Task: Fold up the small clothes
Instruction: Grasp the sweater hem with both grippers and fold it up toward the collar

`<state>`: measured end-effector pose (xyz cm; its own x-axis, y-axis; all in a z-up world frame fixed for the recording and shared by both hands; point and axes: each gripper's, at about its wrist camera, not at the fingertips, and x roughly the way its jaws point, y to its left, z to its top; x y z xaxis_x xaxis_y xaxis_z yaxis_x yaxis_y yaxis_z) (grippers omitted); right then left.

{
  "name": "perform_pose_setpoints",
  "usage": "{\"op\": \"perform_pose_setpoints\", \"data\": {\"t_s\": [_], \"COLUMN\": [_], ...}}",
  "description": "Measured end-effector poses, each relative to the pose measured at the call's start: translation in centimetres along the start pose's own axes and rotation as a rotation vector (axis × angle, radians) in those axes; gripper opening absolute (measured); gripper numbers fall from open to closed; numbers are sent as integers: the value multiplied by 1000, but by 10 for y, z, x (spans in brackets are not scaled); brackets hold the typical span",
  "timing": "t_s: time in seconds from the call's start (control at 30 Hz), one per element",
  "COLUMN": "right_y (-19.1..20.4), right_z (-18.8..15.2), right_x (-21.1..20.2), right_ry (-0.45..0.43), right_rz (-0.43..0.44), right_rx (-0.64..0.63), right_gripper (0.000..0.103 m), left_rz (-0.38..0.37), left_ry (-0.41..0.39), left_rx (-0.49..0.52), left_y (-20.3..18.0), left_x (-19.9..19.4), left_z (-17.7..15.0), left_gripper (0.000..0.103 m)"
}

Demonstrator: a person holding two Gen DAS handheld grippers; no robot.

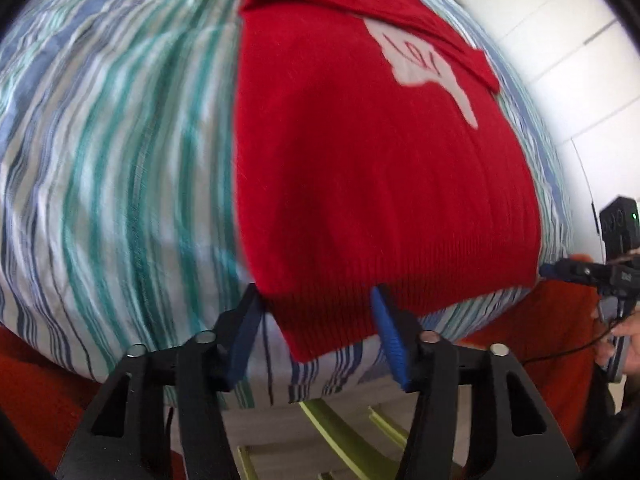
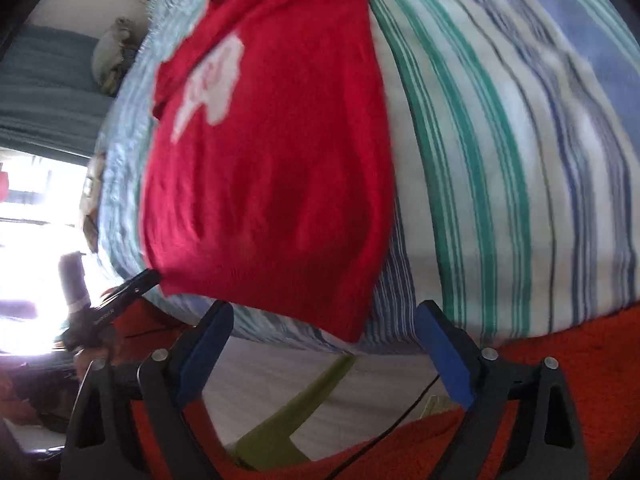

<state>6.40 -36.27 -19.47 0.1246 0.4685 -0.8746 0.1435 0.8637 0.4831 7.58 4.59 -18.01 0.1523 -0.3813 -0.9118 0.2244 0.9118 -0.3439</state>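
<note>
A small red knitted sweater (image 1: 360, 168) with a white motif lies flat on a striped cloth, its sleeves folded in at the far end. It also shows in the right wrist view (image 2: 272, 168). My left gripper (image 1: 316, 300) is open, its blue pads on either side of the sweater's near left hem corner, which hangs over the cloth's edge. My right gripper (image 2: 324, 316) is open at the near right hem corner; the corner hangs between the pads without touching them. The right gripper's tip also shows in the left wrist view (image 1: 560, 270).
The striped blue, green and white cloth (image 1: 120, 160) covers a raised surface with its near edge just before the grippers. Below are a green chair frame (image 2: 288, 412), a pale floor and a red-orange rug (image 2: 580, 352). A white wall (image 1: 560, 40) stands on the right.
</note>
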Motion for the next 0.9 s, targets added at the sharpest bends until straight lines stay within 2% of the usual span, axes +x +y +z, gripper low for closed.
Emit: {"op": "perform_pose_setpoints", "data": {"t_s": [0.03,0.07,0.1,0.13,0.17,0.27,0.37,0.47,0.6,0.7,0.77,0.8,0.9], "right_y": [-3,-8,-12,-15,-17,-17,-13,-5,3,12,25,28,38], "right_z": [-1,1,1,2,1,-2,2,21,82,137,178,199,254], "right_x": [7,13,16,16,14,-8,-40,-66,-88,-99,-96,-92,-74], "right_ry": [3,10,9,5,-7,-85,-181,-292,-438,-518,-550,-568,-589], "right_rz": [-7,-3,4,11,28,57,139,203,242,244,205,187,134], "right_rx": [9,28,37,45,60,44,48,39,24,13,-19,-20,-20], "right_gripper": [85,74,58,44,2,4,4,4,4,4,4,4,4], "left_rz": [10,12,4,-12,-29,-63,-148,-214,-252,-244,-221,-174,-98], "left_ry": [12,20,30,29,24,-29,-93,-195,-295,-328,-334,-376,-369], "left_rx": [17,23,16,-14,-44,-95,-168,-191,-216,-217,-226,-216,-217], "left_y": [-4,-6,-6,-3,1,5,8,5,7,4,8,11,15], "left_x": [3,6,9,9,7,-9,-37,-66,-77,-67,-53,-47,-25], "left_z": [-2,-2,-2,-1,1,-1,5,37,109,174,211,226,277], "left_gripper": [38,16,7,6,5,5,5,5,5,5,5,5,5]}}
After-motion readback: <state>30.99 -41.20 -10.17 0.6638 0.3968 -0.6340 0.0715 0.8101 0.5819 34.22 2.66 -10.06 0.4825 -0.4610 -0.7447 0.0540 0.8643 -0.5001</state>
